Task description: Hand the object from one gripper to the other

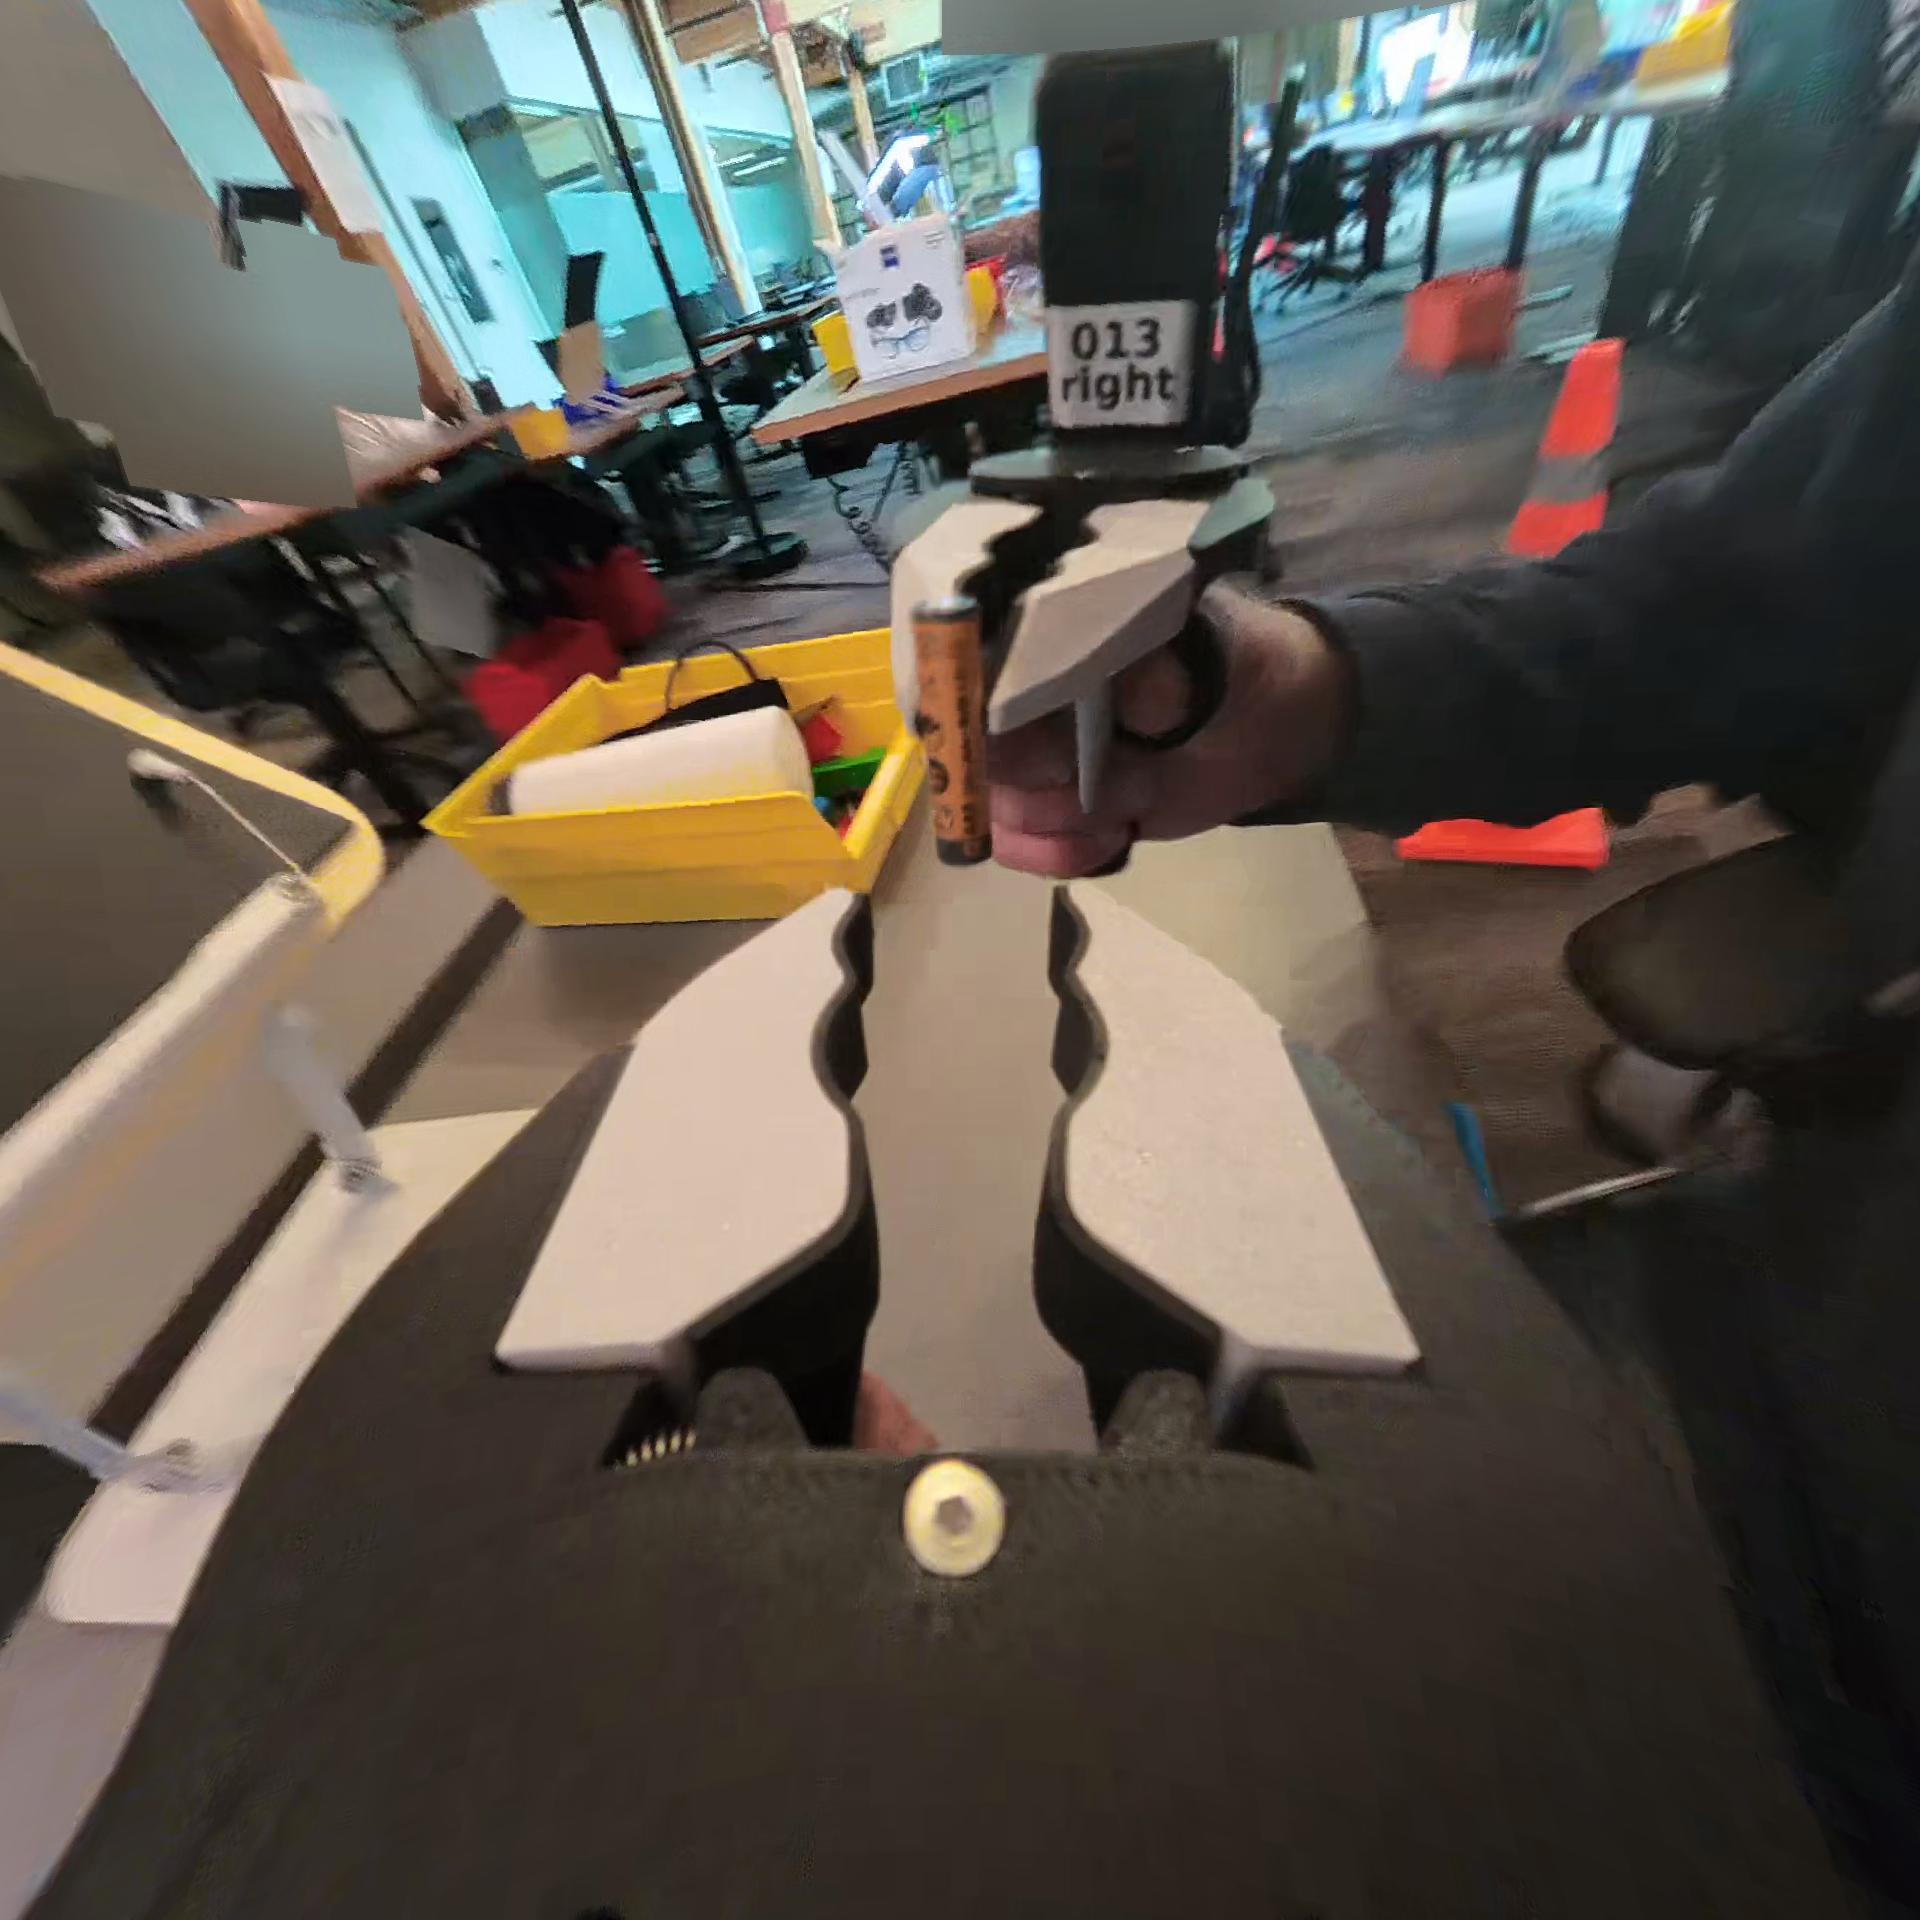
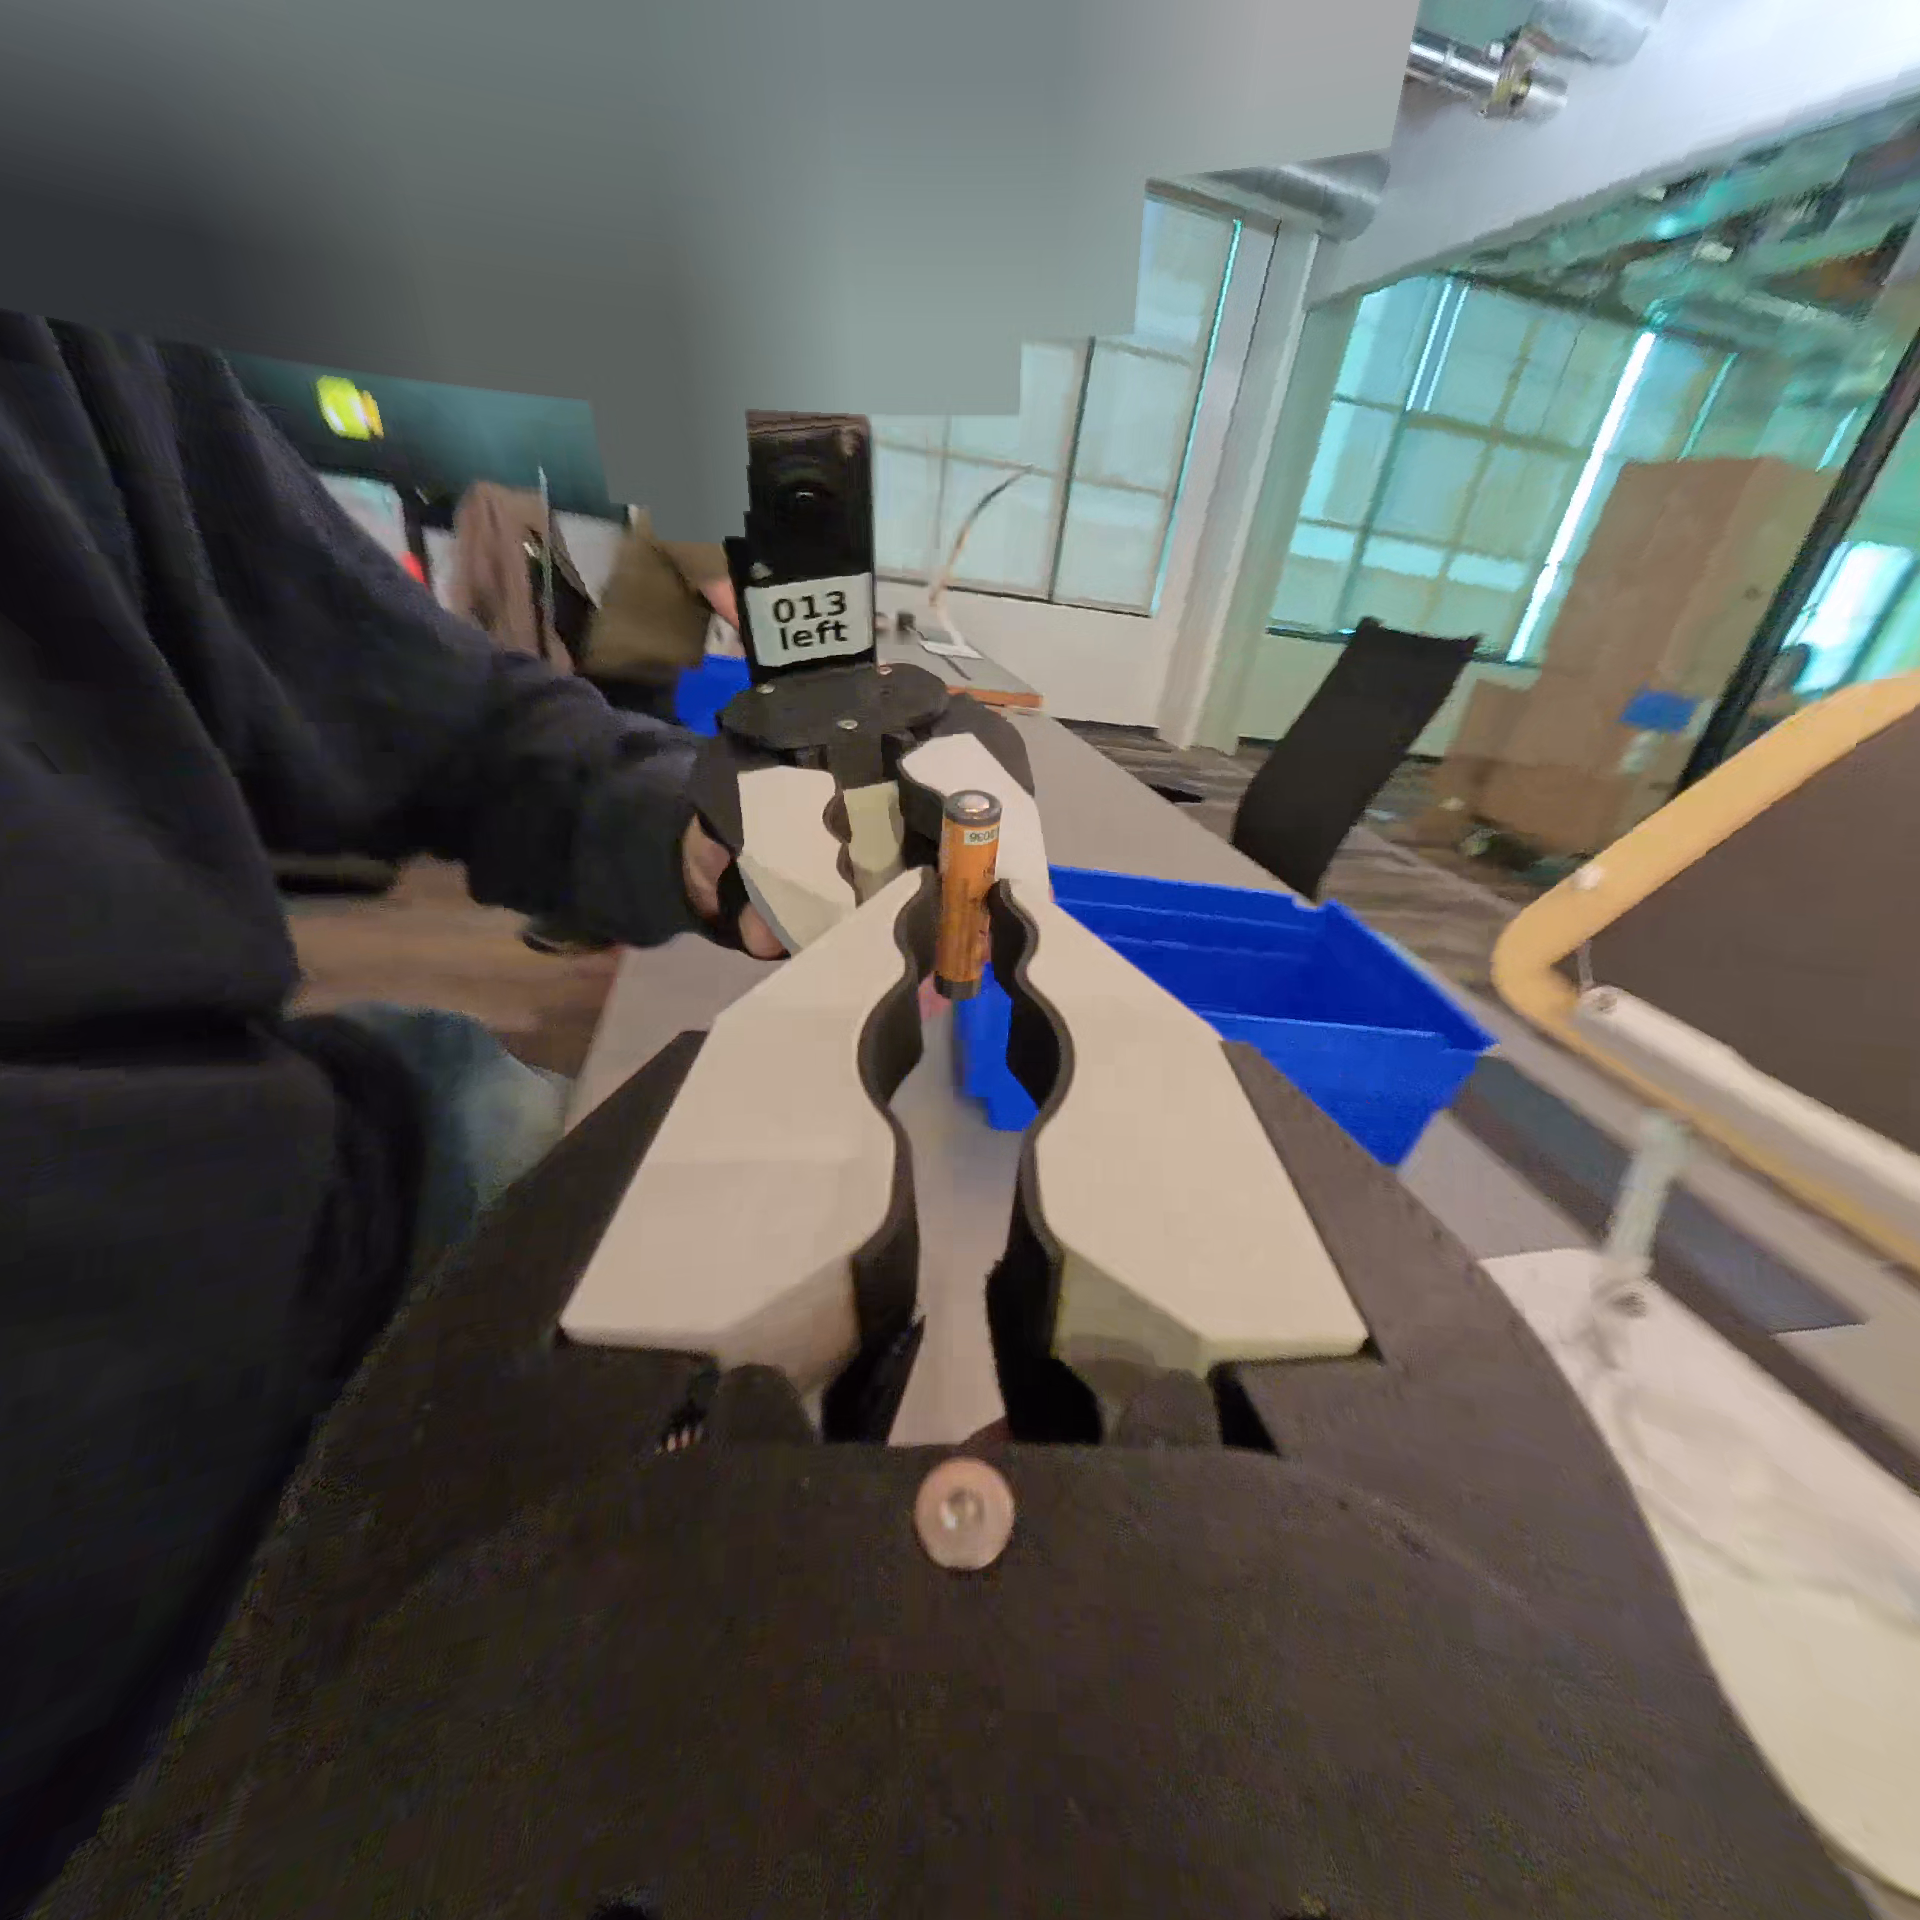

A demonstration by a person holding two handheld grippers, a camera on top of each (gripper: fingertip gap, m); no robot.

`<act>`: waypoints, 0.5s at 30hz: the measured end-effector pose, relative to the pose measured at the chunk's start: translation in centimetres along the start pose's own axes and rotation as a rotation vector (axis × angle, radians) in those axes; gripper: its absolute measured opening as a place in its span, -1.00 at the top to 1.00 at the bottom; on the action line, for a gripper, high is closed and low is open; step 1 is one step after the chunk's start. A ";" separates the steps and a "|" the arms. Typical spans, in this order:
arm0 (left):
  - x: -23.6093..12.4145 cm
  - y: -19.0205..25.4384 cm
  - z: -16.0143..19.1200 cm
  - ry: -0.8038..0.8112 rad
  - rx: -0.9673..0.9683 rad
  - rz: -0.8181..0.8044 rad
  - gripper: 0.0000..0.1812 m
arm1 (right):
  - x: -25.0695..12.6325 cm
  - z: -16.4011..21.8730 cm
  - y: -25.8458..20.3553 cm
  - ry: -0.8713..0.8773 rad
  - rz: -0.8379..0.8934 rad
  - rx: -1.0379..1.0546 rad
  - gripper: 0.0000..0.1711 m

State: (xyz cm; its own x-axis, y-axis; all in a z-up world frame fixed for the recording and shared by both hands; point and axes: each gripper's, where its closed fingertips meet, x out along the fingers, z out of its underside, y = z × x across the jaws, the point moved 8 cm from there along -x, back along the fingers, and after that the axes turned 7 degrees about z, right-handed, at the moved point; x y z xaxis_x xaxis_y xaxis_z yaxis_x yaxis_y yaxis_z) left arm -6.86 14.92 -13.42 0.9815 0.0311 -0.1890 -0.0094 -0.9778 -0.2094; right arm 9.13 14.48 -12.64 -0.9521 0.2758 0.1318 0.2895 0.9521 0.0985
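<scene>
An orange and black battery (image 2: 964,896) stands upright between the tips of my right gripper (image 2: 961,909), which is shut on its lower half. In the left wrist view the same battery (image 1: 951,727) hangs from the right gripper (image 1: 971,717), held by a hand in a dark sleeve, just beyond my own fingertips. My left gripper (image 1: 956,920) is open and empty, its jaws wide apart and pointing at the battery. It also shows in the right wrist view (image 2: 868,831), facing me, just behind the battery.
A yellow bin (image 1: 665,842) holding a white roll and coloured pieces sits on the grey table (image 1: 966,1091) beyond the left gripper. A blue bin (image 2: 1309,997) sits right of the right gripper. A yellow-edged panel (image 2: 1558,914) borders the table. Orange cones (image 1: 1569,447) stand on the floor. Left and right tips are no more than a few centimetres apart.
</scene>
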 end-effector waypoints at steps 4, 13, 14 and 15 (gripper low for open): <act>0.3 -0.3 -0.8 0.071 -0.051 -0.021 0.79 | -0.2 0.6 0.4 0.026 -0.025 0.111 0.92; 1.3 0.2 -0.6 0.069 -0.093 0.041 0.85 | -0.1 1.1 0.2 0.028 -0.045 0.138 0.92; 1.3 0.2 -0.6 0.078 -0.103 0.039 0.88 | -0.1 1.1 0.1 0.028 -0.045 0.139 0.92; 1.3 0.1 -0.6 0.081 -0.111 0.039 0.88 | -0.1 1.1 0.2 0.026 -0.042 0.138 0.93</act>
State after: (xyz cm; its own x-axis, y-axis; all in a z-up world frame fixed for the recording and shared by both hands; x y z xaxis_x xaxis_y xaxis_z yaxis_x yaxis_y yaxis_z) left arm -5.52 14.75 -13.11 0.9931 -0.0196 -0.1155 -0.0307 -0.9950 -0.0948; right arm 9.12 14.75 -13.69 -0.9597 0.2336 0.1562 0.2315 0.9723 -0.0316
